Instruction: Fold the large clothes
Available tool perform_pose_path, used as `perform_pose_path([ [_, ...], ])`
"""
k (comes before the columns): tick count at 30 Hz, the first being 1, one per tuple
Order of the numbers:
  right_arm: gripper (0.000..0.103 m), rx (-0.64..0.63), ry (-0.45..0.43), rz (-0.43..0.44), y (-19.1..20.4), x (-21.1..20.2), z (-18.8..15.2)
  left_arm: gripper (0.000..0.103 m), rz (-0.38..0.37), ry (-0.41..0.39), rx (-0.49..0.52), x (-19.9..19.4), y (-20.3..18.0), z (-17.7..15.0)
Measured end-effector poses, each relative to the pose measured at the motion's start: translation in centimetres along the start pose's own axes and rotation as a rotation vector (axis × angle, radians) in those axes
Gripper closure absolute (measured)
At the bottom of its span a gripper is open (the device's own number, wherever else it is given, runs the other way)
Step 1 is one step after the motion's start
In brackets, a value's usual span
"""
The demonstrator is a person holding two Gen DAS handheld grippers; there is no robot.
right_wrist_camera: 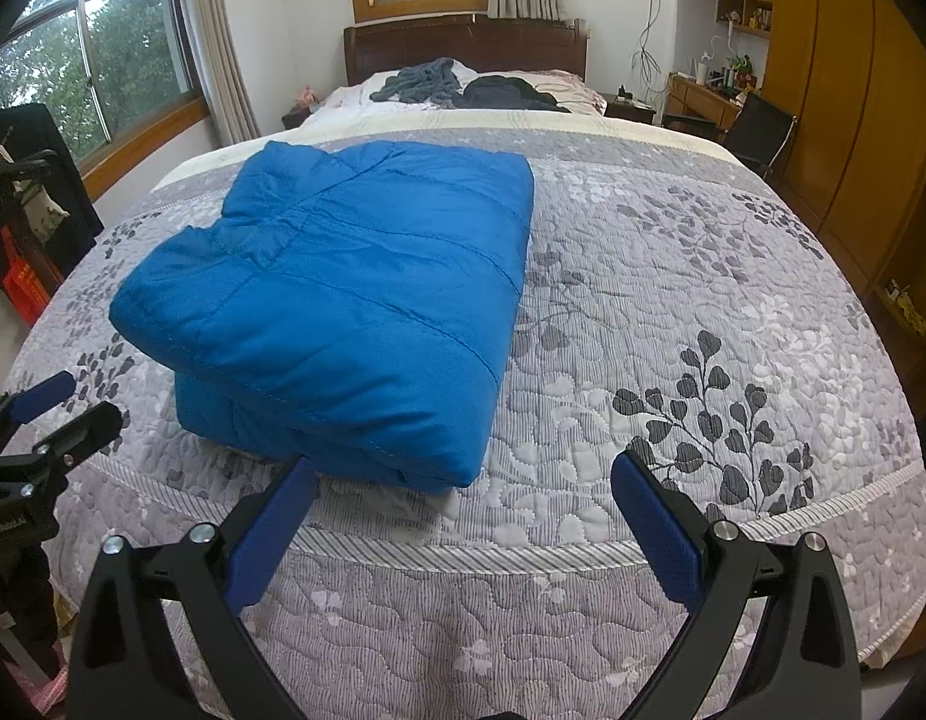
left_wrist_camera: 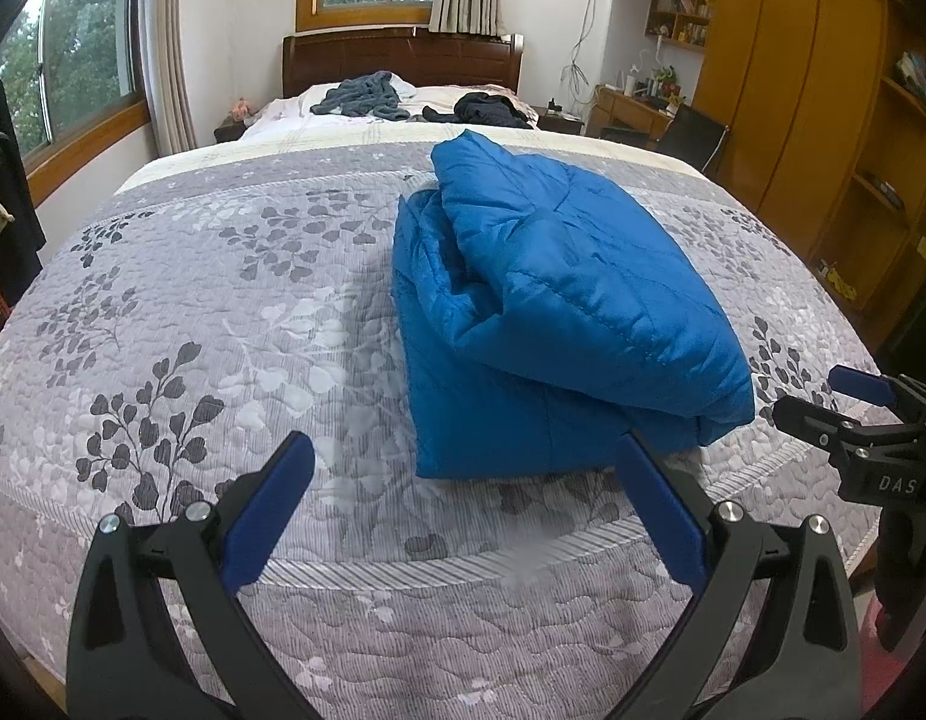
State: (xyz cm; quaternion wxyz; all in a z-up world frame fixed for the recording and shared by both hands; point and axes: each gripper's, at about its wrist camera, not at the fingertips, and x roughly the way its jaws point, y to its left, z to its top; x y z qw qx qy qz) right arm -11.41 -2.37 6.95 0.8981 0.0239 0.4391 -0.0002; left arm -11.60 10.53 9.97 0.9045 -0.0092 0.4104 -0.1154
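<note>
A blue quilted jacket (left_wrist_camera: 559, 312) lies folded into a thick bundle on the grey floral bedspread (left_wrist_camera: 192, 312). My left gripper (left_wrist_camera: 463, 468) hovers open just short of the bundle's near edge, with nothing between its fingers. In the right wrist view the same blue jacket (right_wrist_camera: 342, 300) sits left of centre, its smooth top panel facing up. My right gripper (right_wrist_camera: 463, 486) is open above the bedspread (right_wrist_camera: 673, 330) near the bundle's front right corner, holding nothing. Each gripper shows at the edge of the other's view: the right gripper (left_wrist_camera: 823, 402) and the left gripper (right_wrist_camera: 60, 408).
A grey garment (left_wrist_camera: 360, 97) and a dark garment (left_wrist_camera: 493, 111) lie crumpled near the wooden headboard (left_wrist_camera: 402, 57). Wooden wardrobes (left_wrist_camera: 811, 90) line the right wall, with a desk (left_wrist_camera: 631, 111) and chair beyond. A window (left_wrist_camera: 72, 54) and a red crate (right_wrist_camera: 24, 288) are on the left.
</note>
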Motion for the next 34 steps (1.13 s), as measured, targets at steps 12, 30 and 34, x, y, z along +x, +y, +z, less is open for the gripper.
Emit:
perform_pose_path([
  [12,0.004,-0.006,-0.006,0.003,0.28,0.07,-0.16,0.003,-0.002,0.001,0.001,0.00,-0.05,-0.04],
  [30,0.004,0.001,0.006,0.008,0.12,0.14,0.00,0.003,-0.009,0.008,0.009,0.37,0.08,0.02],
  [34,0.004,0.004,0.005,0.007,0.07,0.17,-0.01,0.003,-0.009,0.008,0.008,0.36,0.05,0.02],
])
